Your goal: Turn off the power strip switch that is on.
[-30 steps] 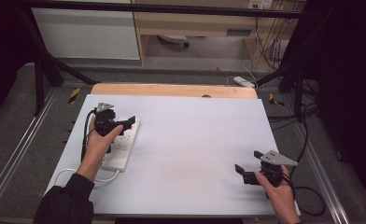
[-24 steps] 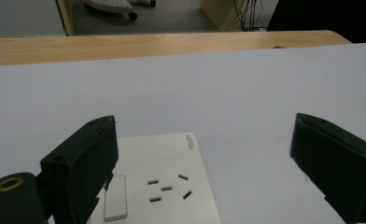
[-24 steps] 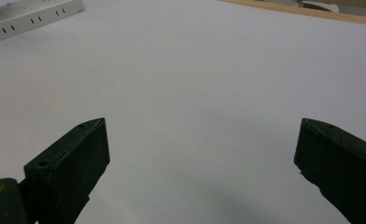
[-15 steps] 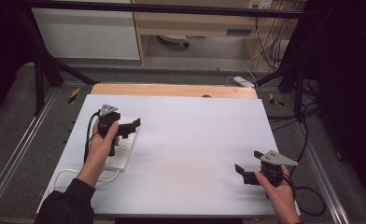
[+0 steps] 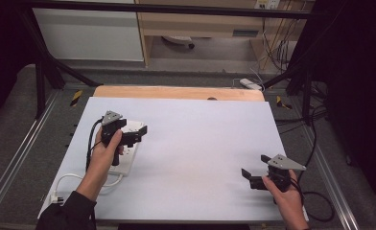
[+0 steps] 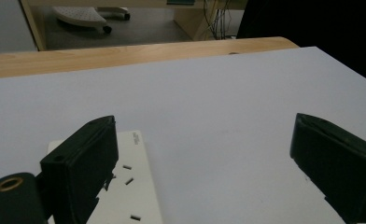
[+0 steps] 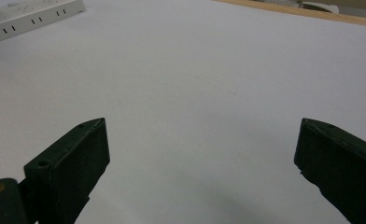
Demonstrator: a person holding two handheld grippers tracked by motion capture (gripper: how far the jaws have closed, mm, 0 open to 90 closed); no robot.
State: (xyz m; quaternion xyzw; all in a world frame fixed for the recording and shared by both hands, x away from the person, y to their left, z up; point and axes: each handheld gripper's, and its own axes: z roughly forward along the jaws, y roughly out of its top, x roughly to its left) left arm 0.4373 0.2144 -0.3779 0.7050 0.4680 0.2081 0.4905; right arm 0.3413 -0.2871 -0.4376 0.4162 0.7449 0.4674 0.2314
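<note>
On the left half of the white counter (image 5: 191, 143) lies a white power strip (image 5: 128, 148), its cord (image 5: 71, 179) looping toward the near-left corner. The left tongs (image 5: 137, 135) hover just above the strip's far end, held in the person's left hand (image 5: 102, 153); in the left gripper view the two black jaws stand wide apart with nothing between them, one jaw over the strip's socket slots (image 6: 125, 186) and the other over bare counter. Well apart from them, at the near-right corner, the right tongs (image 5: 249, 177) sit low over the surface in the right hand (image 5: 284, 194), pointing left. The right gripper view shows their jaws likewise spread and empty, with the power strip (image 7: 31, 16) far off at the upper left. A strip of wooden edge (image 5: 176, 92) runs along the counter's far side.
</note>
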